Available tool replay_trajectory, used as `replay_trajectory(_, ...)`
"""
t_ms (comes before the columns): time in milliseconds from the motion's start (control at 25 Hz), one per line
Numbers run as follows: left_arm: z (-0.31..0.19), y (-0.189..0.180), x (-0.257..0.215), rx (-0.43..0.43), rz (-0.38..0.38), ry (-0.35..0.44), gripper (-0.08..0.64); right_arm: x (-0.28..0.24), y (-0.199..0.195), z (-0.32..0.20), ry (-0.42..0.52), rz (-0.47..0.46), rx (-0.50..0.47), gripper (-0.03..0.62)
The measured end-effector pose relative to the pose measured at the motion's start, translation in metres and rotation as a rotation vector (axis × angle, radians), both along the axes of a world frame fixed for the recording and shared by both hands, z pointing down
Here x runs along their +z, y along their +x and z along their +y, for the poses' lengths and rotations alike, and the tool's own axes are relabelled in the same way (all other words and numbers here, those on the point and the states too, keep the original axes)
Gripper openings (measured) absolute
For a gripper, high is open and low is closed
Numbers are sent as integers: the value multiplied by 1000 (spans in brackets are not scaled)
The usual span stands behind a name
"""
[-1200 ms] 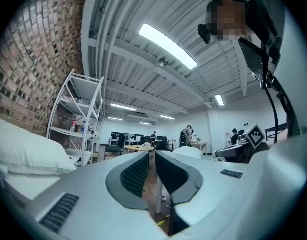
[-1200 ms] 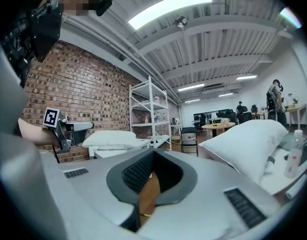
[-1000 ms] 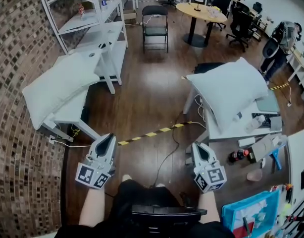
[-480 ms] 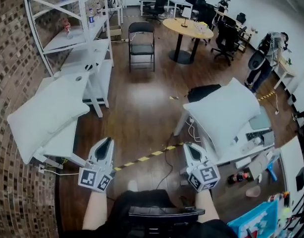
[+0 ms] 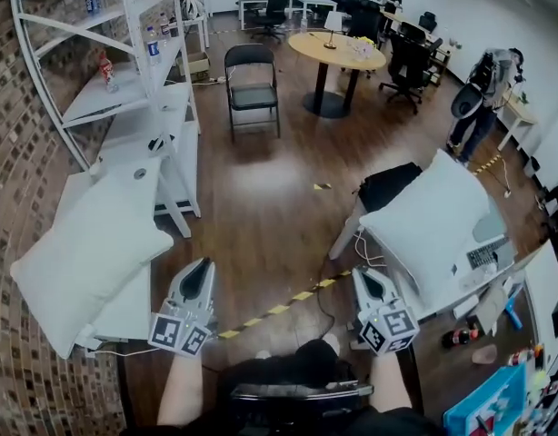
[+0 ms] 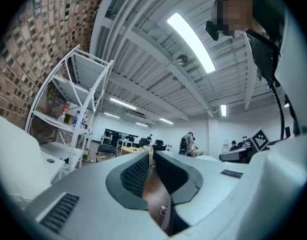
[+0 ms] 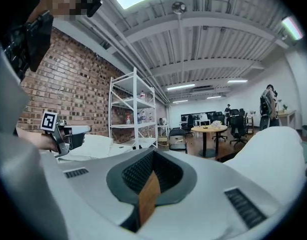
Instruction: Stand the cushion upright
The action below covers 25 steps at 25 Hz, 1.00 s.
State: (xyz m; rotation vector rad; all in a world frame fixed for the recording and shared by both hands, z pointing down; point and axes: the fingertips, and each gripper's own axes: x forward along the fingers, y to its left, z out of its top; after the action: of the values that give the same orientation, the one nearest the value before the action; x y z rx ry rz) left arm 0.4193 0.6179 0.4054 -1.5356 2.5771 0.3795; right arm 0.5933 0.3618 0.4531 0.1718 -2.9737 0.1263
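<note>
Two white cushions lie flat in the head view. One cushion [image 5: 88, 257] rests on a white table [image 5: 134, 307] at the left, the other cushion [image 5: 438, 225] on a cluttered table at the right. My left gripper [image 5: 202, 269] and right gripper [image 5: 363, 276] hover over the wooden floor between them, both shut with nothing in their jaws and touching neither cushion. In the left gripper view the left gripper [image 6: 151, 156] points at the far room, with the left cushion [image 6: 11, 149] at the edge. The right gripper [image 7: 152, 156] has the right cushion [image 7: 276, 156] beside it.
A white shelf rack [image 5: 124, 71] stands behind the left table. A black folding chair [image 5: 252, 84], a round wooden table [image 5: 336, 51] and a person [image 5: 483, 89] are farther back. Yellow-black tape [image 5: 279, 309] and cables cross the floor. A black bag [image 5: 388, 184] lies by the right table.
The view has advanced into the room: both cushions sit lower and nearer in the picture, and both grippers have travelled forward with it between the two tables. Jaws stay shut.
</note>
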Motion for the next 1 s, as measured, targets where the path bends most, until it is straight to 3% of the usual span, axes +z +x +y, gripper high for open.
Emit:
replay_trajectory(160, -33, -27, 0, 27, -19, -12, 41, 2, -29, -27, 9, 7, 19, 5)
replay_trajectory(320, -69, -55, -1, 19, -21, -4, 41, -6, -59, -64, 19, -55, -1, 5)
replay_trajectory(560, -125, -96, -1, -57, -21, -17, 41, -12, -116, -164, -13, -133, -2, 5)
replay_trajectory(680, -177, -125, -10, -65, -21, -5, 41, -27, -137, -212, 1, -163, -7, 5)
replay_trajectory(840, -274, -138, -25, 32, -67, 2, 41, -27, -137, -278, 43, -133, 24, 5)
replay_trajectory(1000, -367, -124, -29, 179, -102, -31, 41, -27, -104, -334, 29, -144, 128, 5)
